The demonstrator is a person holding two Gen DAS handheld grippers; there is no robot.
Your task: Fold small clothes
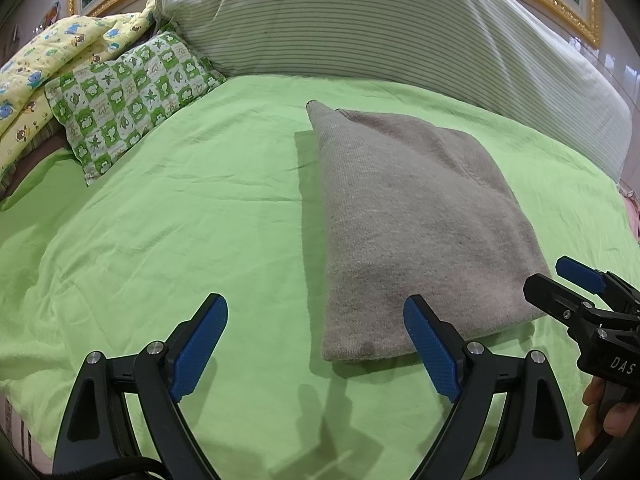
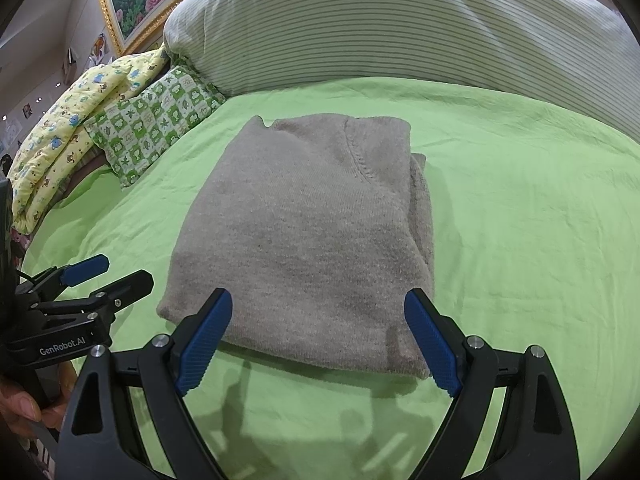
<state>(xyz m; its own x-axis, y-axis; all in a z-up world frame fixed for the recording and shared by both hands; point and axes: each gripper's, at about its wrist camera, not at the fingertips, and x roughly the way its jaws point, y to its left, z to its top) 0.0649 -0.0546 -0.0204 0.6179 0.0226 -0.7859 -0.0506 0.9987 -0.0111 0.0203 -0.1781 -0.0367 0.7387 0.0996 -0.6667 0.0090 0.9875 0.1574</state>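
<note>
You can read "GenRobot.AI" in white on the black body of your left gripper (image 2: 90,278), off to the left of your right tool. From the left tool, your right gripper (image 1: 560,280) shows only "DAS".

Matt grey knitted garment (image 2: 304,240)

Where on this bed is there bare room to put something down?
Bare green sheet lies between the grey folded garment and the checked pillow, and right of the garment. The head end is crowded by the striped bolster.
</note>
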